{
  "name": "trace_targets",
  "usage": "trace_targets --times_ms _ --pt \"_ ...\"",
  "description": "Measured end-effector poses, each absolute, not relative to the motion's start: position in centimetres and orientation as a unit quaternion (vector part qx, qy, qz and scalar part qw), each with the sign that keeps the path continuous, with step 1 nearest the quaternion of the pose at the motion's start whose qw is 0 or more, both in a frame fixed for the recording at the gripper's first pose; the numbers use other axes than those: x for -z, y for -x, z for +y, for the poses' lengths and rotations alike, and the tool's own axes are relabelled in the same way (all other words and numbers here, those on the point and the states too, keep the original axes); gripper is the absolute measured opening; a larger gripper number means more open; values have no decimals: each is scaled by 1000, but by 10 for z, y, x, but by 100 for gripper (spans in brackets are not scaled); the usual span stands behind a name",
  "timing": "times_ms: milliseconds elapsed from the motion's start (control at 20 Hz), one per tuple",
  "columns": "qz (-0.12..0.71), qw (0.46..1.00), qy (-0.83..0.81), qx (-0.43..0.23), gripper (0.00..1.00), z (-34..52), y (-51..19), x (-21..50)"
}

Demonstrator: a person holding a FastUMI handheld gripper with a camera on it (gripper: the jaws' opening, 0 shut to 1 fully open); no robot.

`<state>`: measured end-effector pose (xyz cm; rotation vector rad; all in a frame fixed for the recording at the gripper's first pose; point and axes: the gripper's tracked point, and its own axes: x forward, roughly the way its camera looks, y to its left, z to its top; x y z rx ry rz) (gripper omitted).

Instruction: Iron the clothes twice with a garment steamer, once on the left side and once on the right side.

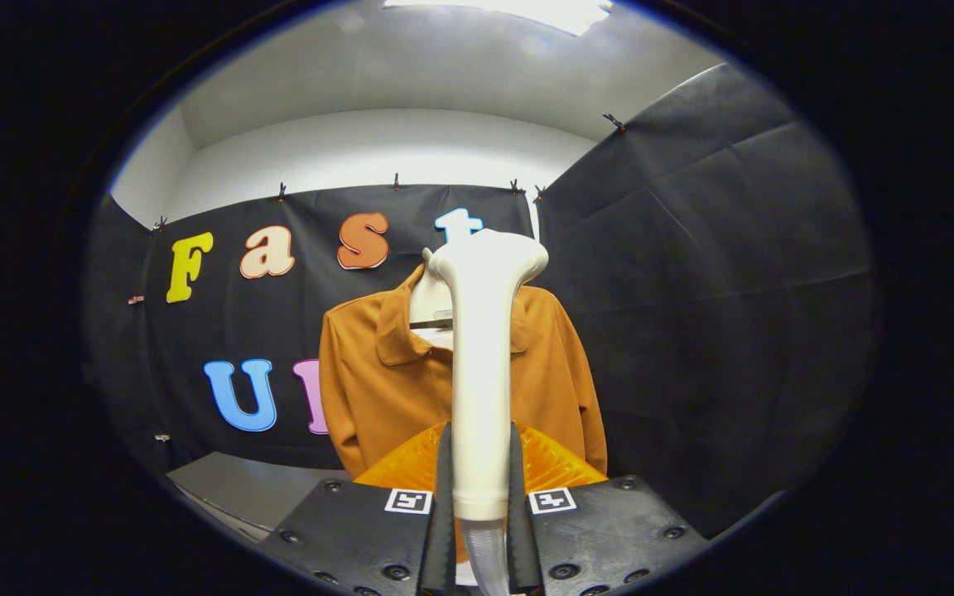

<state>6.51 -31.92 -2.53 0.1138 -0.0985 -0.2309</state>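
My gripper (479, 472) is shut on the handle of a white garment steamer (482, 364), which stands upright between the fingers with its flared head at the top. Beyond it an orange collared shirt (378, 389) hangs on a white mannequin bust (430, 302) against the black booth wall. The steamer head sits in front of the shirt's collar and right shoulder, and I cannot tell whether it touches the fabric. The steamer's hose (484, 555) runs down between the fingers.
A grey table top (253, 488) lies below the shirt to the left. Black cloth walls (709, 290) close the space behind and on the right. A white wall and ceiling light are above.
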Motion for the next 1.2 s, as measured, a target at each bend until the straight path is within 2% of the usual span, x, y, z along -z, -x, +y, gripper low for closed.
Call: trace_targets --times_ms 500,1200 --pt "21 991 -74 107 28 -361 -130 99" --pt "146 980 -92 96 28 -365 -118 223"
